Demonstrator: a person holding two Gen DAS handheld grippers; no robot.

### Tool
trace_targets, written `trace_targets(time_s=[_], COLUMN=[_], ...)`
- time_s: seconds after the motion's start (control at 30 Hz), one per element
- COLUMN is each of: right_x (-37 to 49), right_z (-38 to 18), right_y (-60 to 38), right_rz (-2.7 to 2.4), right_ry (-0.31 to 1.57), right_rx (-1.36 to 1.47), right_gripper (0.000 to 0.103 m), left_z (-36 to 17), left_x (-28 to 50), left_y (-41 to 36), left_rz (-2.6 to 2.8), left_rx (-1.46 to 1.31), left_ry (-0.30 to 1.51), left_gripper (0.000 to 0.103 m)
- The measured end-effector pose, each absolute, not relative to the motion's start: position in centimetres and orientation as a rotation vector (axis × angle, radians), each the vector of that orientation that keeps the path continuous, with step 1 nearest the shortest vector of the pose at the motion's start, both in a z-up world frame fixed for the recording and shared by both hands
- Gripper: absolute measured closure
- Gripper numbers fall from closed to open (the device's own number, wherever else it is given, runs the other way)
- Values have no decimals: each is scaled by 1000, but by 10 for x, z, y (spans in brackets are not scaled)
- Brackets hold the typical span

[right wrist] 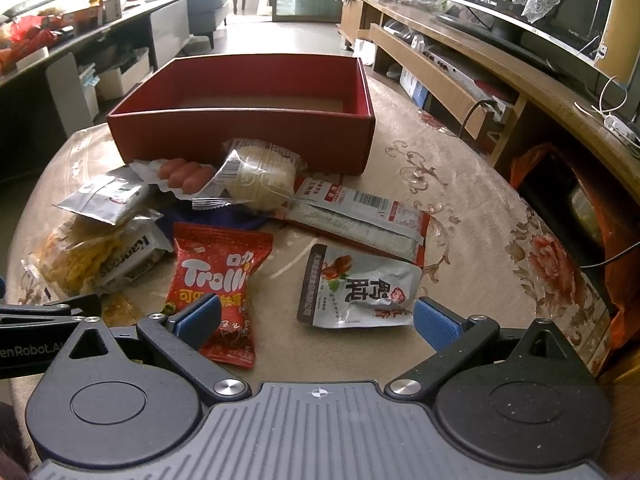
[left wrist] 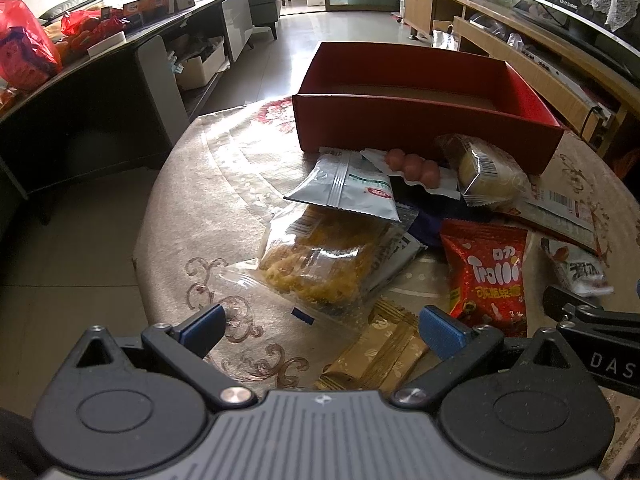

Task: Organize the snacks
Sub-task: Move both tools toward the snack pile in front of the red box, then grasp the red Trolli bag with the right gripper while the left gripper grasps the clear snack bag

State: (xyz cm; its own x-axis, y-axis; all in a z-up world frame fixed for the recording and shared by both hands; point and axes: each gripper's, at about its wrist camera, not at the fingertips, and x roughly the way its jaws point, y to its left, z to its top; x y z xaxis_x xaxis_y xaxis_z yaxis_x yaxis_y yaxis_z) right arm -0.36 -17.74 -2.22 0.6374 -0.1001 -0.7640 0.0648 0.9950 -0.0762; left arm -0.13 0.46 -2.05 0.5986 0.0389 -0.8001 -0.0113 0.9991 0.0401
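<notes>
A red cardboard box (left wrist: 420, 128) (right wrist: 240, 136) stands open and empty at the far side of the round table. Snack packets lie in a heap in front of it: a red Trolli bag (left wrist: 486, 272) (right wrist: 216, 276), a clear pack of yellow crisps (left wrist: 320, 264), a silver sachet (left wrist: 348, 188), sausages (left wrist: 414, 166) (right wrist: 184, 176), a wrapped cake (right wrist: 256, 176), a white chestnut pouch (right wrist: 360, 288), a gold bar (left wrist: 384, 352). My left gripper (left wrist: 320, 330) is open above the gold bar. My right gripper (right wrist: 318, 320) is open between the Trolli bag and the pouch.
The table has a beige floral cloth (right wrist: 480, 220). A long flat packet (right wrist: 360, 216) lies right of the cake. A dark sideboard (left wrist: 80, 92) stands to the left, a TV bench (right wrist: 460, 64) to the right. The right gripper's body shows in the left wrist view (left wrist: 592, 320).
</notes>
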Motion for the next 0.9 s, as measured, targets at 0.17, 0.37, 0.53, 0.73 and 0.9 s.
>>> trace_targets(time_s=[0.17, 0.37, 0.53, 0.73, 0.9], right_x=[-2, 0, 4, 11, 23], right_z=[-23, -24, -25, -25, -29], right_y=[-177, -175, -173, -172, -169], right_rz=[-91, -84, -76, -65, -50], right_ry=[881, 888, 896, 906, 932], right_rx=[-42, -44, -46, -26, -5], right_gripper=[0, 0, 0, 0, 0], left_z=[-20, -20, -21, -19, -19], left_x=[0, 1, 3, 7, 10], left_y=[5, 5, 7, 12, 18], left_rz=[34, 48, 57, 48, 51], left_rx=[30, 30, 19, 2, -2], left_ry=[935, 943, 950, 951, 958], left_gripper=[0, 1, 2, 2, 2])
